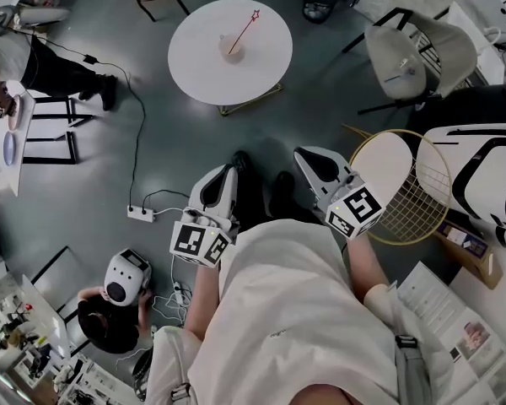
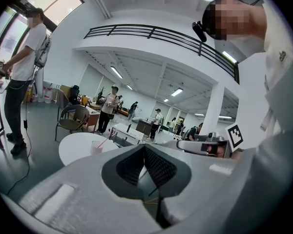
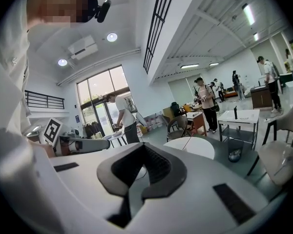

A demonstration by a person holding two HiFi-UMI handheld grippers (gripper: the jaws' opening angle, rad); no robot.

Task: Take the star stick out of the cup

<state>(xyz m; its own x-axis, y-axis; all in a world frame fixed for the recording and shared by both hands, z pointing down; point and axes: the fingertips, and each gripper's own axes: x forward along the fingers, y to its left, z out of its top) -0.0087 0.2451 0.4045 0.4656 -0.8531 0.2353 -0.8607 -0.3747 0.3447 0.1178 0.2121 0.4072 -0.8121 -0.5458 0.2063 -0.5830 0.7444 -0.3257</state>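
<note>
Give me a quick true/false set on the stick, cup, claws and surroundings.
1. The stick stands in the cup on a round table. True.
2. The left claw grips the stick. False: it is shut on nothing, well away from the table.
3. The right claw is wide open. False: it is shut and empty.
4. A racket lies at the person's right. True.
5. The cup has tipped over. False: it stands upright.
</note>
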